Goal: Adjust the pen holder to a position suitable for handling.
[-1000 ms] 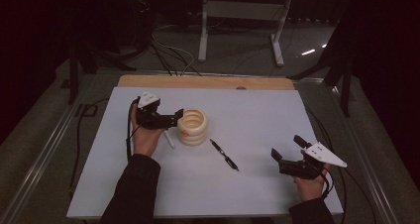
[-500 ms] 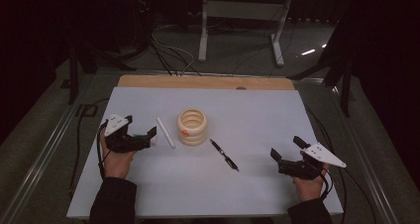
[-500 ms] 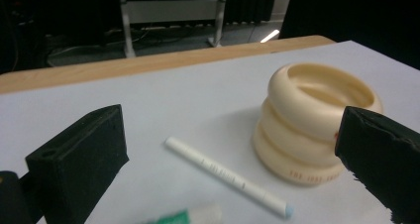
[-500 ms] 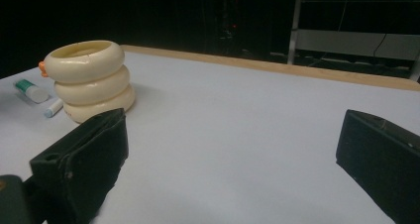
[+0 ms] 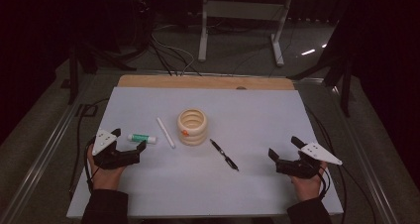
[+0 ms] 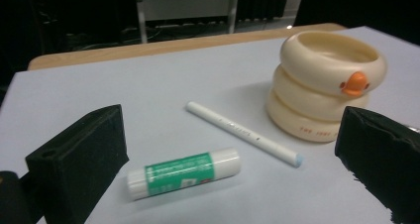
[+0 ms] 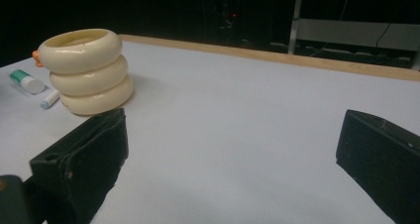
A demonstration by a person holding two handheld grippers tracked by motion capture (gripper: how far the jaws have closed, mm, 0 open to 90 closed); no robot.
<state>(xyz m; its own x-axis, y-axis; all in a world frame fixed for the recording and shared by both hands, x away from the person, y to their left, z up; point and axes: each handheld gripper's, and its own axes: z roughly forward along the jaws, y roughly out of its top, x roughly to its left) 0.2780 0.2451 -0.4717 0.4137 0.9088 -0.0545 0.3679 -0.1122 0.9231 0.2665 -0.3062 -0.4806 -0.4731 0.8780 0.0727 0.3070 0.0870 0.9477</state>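
A cream cup shaped like stacked rings (image 5: pixel 192 127), with a small orange beak, stands mid-table. Left of it lie a white pen (image 5: pixel 165 132) and a green-labelled glue stick (image 5: pixel 142 139); a black pen (image 5: pixel 224 154) lies to its right. My left gripper (image 5: pixel 130 140) rests at the front left, open, its jaws wide on either side of the glue stick (image 6: pixel 184 174) without touching it. The right gripper (image 5: pixel 283 147) stands open at the front right with nothing between its jaws, and the cup (image 7: pixel 86 70) is far off to its left.
The white sheet (image 5: pixel 257 110) covers a table with a wooden strip (image 5: pixel 205 82) along the far edge. Cables (image 5: pixel 81 130) trail off the left side. A metal stand (image 5: pixel 237 16) is on the floor beyond.
My left gripper has drawn back from beside the cup to the front left. The glue stick now lies in sight on the table between its jaws. The right gripper has stayed put.
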